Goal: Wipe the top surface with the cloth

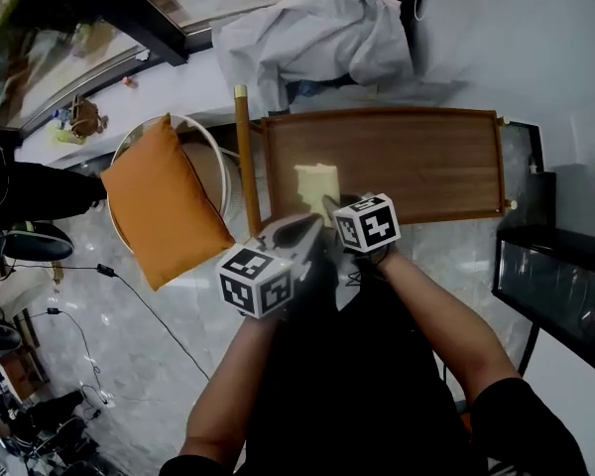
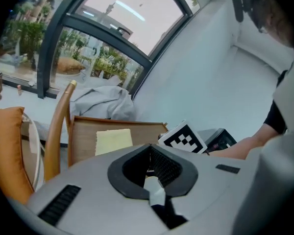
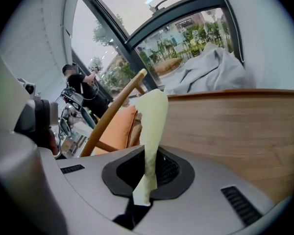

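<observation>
Head view overhead, gripper views low (wooden top (image 1: 416, 167) shared)

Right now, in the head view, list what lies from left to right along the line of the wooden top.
orange cushion → wooden post → yellow cloth → bare stretch of the wooden top → black cabinet

In the head view the right gripper (image 1: 335, 211) covers the near edge of the cloth (image 1: 315, 180), so its hold cannot be seen there. In the right gripper view the raised cloth hides the bench (image 3: 235, 126) straight ahead, and the bench runs off the picture's edge to that gripper's right. The left gripper (image 2: 151, 160) blocks the bench's near part with its own body. The cushion (image 2: 5, 151) to its left is cut by the edge.
</observation>
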Demonstrator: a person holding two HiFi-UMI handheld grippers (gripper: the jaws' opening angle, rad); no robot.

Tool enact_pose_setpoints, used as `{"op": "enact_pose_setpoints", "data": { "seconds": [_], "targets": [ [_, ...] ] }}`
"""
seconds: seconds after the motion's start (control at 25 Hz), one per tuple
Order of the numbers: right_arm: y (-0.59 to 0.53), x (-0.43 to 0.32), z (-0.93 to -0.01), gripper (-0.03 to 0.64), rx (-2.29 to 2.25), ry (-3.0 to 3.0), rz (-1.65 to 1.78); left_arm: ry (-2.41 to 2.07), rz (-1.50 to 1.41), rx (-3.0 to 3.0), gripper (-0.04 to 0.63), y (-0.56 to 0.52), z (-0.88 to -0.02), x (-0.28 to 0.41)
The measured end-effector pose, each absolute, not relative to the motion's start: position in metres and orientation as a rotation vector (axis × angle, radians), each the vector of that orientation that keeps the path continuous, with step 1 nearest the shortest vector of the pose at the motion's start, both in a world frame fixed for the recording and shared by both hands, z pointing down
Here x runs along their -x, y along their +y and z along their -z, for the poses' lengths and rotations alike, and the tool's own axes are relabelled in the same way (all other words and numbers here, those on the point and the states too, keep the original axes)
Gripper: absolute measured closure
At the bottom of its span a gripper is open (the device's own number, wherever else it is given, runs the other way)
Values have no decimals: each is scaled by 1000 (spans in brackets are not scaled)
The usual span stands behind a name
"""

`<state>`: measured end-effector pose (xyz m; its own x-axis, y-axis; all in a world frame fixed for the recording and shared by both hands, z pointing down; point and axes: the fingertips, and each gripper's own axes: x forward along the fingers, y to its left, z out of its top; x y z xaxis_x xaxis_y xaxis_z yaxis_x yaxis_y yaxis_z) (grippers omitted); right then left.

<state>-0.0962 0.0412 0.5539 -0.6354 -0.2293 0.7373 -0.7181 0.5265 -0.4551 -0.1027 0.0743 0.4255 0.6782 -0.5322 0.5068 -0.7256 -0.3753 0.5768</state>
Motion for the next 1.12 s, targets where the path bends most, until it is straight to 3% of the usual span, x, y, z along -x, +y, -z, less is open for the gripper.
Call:
{"op": "enact_pose_setpoints", "data": {
  "seconds": [0.24,0.44,1.12],
  "targets": [
    [77,172,-592,584,-635,-2099,-1043,-1032,-285,-2023,584,94,-433,166],
    [82,187,-616,584,-653,-2027,-1030,-1046,-275,-2002,584,106,-439,189],
    [70,105,-641,584,-771,-1861,-1089,-967,-299,-2016,583,101,-449,147]
  ]
}}
